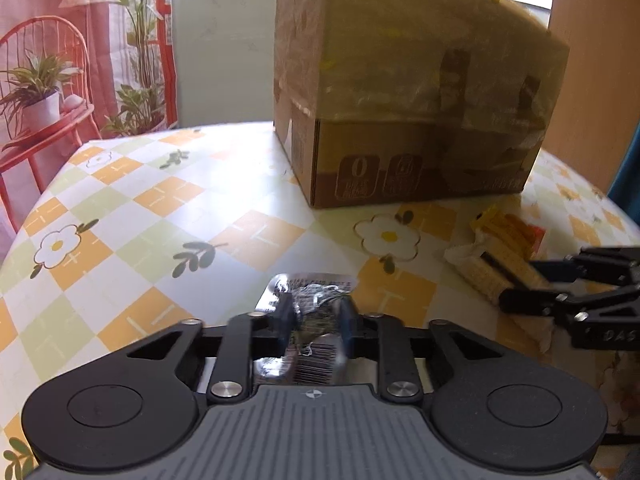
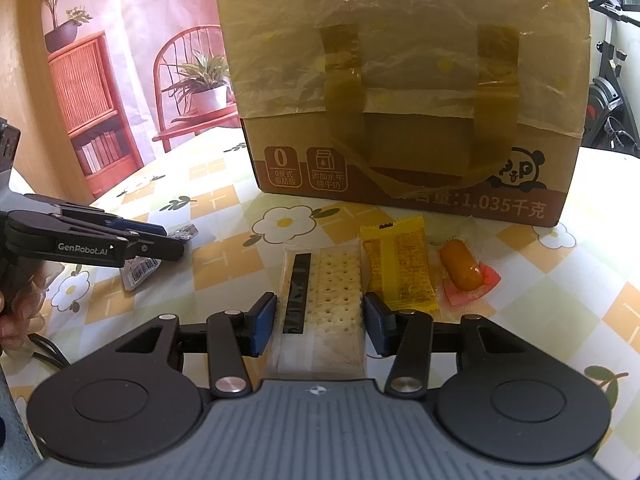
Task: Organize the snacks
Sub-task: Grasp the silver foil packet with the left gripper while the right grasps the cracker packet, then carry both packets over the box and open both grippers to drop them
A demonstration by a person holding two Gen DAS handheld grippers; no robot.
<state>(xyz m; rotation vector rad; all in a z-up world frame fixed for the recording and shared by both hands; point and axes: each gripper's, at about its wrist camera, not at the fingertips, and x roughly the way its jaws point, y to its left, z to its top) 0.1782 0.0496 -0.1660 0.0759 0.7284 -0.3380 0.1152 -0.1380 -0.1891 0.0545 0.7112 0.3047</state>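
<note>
Snacks are lying before the taped cardboard box (image 2: 404,92): I am pinching a crinkled silver packet (image 1: 310,304) in the left gripper (image 1: 316,314), ready to carry. The right gripper (image 2: 320,320) is bracketing the cracker pack (image 2: 322,296); whether its pads press I cannot tell. The yellow packet (image 2: 396,264) and sausage (image 2: 460,266) are waiting alongside.
</note>
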